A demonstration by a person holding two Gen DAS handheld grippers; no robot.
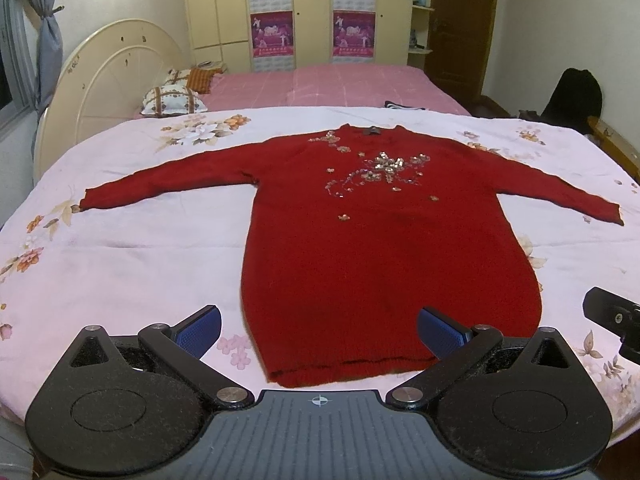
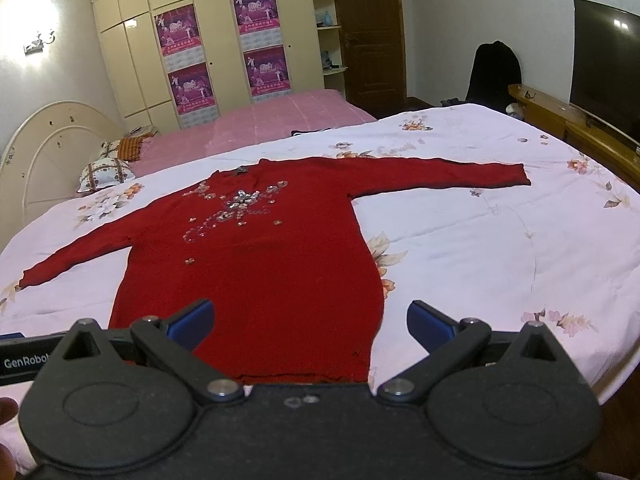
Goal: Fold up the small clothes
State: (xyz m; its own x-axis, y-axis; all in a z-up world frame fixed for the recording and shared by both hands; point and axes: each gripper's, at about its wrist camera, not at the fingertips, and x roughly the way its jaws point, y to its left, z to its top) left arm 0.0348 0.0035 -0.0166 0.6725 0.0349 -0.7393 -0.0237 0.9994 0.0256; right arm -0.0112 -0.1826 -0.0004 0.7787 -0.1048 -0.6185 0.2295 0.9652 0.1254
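A long red knit sweater with sequin flowers on its chest lies flat, face up, on the floral sheet, both sleeves spread out sideways and its hem nearest me. My left gripper hovers open just above the hem's left half, its blue pads wide apart with nothing between them. My right gripper is open too, above the hem's right corner. The right gripper's black body shows at the right edge of the left wrist view.
The pale floral sheet covers the near bed. Behind it lies a pink bed with pillows and a cream headboard. A television on a wooden unit stands to the right, with a wardrobe beyond.
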